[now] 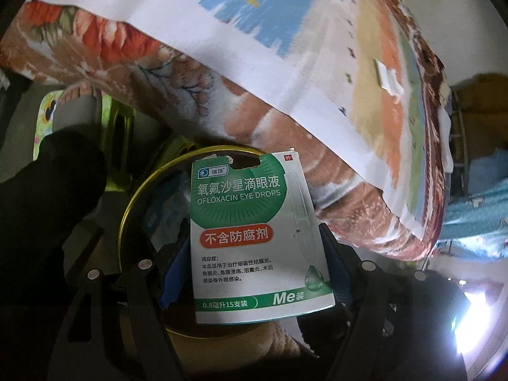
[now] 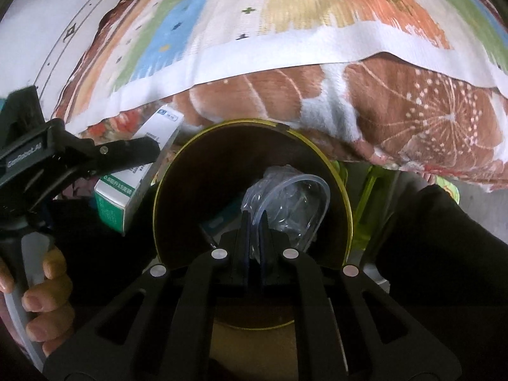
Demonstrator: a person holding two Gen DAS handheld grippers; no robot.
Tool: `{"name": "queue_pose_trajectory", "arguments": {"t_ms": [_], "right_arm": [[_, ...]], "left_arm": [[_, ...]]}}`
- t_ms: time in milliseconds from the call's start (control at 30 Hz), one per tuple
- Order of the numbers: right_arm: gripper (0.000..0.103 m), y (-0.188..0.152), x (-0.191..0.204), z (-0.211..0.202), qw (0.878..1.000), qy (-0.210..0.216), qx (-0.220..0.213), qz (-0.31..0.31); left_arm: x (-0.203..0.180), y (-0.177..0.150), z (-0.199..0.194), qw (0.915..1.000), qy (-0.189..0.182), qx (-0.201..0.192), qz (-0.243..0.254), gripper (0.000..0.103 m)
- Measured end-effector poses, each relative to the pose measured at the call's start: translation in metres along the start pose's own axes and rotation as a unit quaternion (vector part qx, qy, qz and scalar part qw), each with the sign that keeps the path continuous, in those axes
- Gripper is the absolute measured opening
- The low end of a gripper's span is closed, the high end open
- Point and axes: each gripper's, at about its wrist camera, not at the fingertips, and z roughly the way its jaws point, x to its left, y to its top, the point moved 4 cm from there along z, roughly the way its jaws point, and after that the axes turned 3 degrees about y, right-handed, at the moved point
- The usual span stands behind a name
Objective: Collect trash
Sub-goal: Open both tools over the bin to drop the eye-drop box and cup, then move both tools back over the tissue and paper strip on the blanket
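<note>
My left gripper (image 1: 254, 260) is shut on a green and white eye drops box (image 1: 254, 235) and holds it over a round gold-rimmed bin (image 1: 127, 203). The right wrist view shows the same box (image 2: 139, 174) in the left gripper (image 2: 149, 152), beside the bin's left rim. My right gripper (image 2: 254, 228) is shut on a clear plastic bag with tubing (image 2: 292, 203) and holds it inside the bin's (image 2: 346, 216) mouth. Some blue and white trash (image 1: 165, 212) lies in the bin.
A bed with a brown floral blanket (image 2: 397, 114) and a striped patchwork cover (image 2: 254, 16) stands just behind the bin. White scraps (image 1: 387, 79) lie on the cover. A dark trouser leg (image 2: 444, 247) is to the right of the bin.
</note>
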Motion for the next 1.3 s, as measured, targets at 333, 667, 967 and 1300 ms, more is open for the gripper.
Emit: {"name": "queue_pose_trajectory", "arguments": {"t_ms": [333, 667, 967, 1300], "right_arm": [[0.022, 0.003, -0.003, 0.004, 1.000, 0.007, 0.001, 0.016], [0.036, 0.015, 0.002, -0.014, 0.999, -0.034, -0.033, -0.019], [0.050, 0.048, 0.017, -0.040, 0.989, -0.092, -0.065, -0.093], [0.069, 0.099, 0.020, -0.069, 0.985, -0.078, -0.114, -0.100]], "left_arm": [[0.001, 0.006, -0.010, 0.9992, 0.014, -0.038, -0.002, 0.082], [-0.032, 0.020, -0.060, 0.9854, 0.058, -0.138, 0.082, 0.085], [-0.061, 0.056, -0.104, 0.9565, 0.108, -0.224, 0.153, 0.089], [-0.074, 0.115, -0.120, 0.9480, 0.111, -0.252, 0.159, 0.097]]}}
